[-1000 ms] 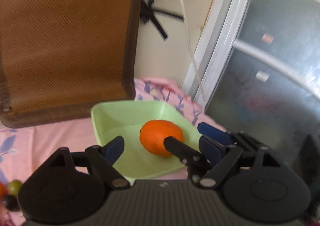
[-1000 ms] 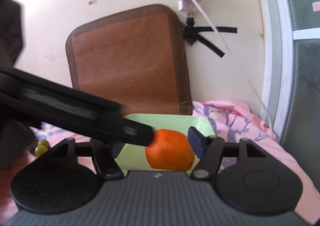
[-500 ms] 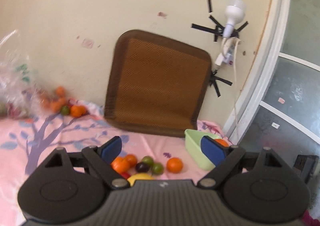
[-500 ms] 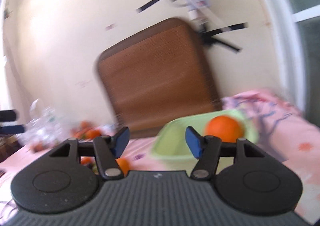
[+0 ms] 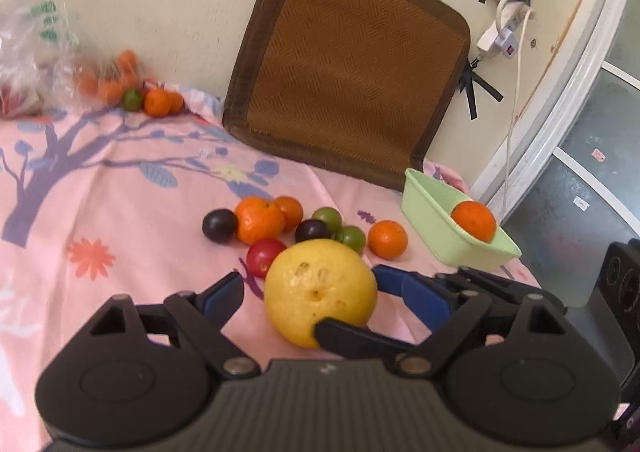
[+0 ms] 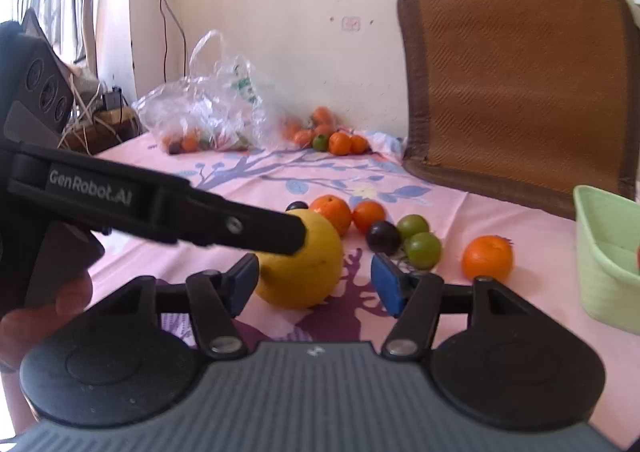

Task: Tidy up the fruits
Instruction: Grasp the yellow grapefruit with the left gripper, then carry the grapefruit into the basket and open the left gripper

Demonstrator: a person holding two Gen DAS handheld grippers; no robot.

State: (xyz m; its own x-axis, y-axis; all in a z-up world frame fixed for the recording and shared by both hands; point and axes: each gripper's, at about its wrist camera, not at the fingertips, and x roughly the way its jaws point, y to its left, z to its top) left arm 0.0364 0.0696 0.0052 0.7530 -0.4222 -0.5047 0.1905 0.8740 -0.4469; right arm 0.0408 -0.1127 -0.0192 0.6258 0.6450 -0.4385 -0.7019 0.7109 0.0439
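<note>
Fruit lies scattered across the pink floral cloth (image 5: 120, 212). Starting at the left of the left wrist view, a clear plastic bag (image 5: 28, 44) sits in the upper left with small oranges spilling beside it; toward the middle, a cluster of oranges, dark plums and green fruits (image 5: 288, 224) lies loose on the cloth. Lower centre, the big yellow citrus (image 5: 320, 292) rests between both tools: the left gripper (image 5: 308, 292) is spread wide around it, its blue pads just beside the fruit but not visibly pressing, and the right gripper (image 6: 314, 280) is likewise released, straddling the same fruit from the other side. To lift this one well, I judge it wise to centre the pads at the fruit's widest part and close slowly — it looks broad and smooth, so an off-centre pinch could squirt it out; using both tools to steady it seems sensible. At the right, the pale green tray (image 5: 440, 220) holds a single orange (image 5: 474, 221) — nothing else visible inside — and lies near the wall, well apart from the yellow citrus.
</note>
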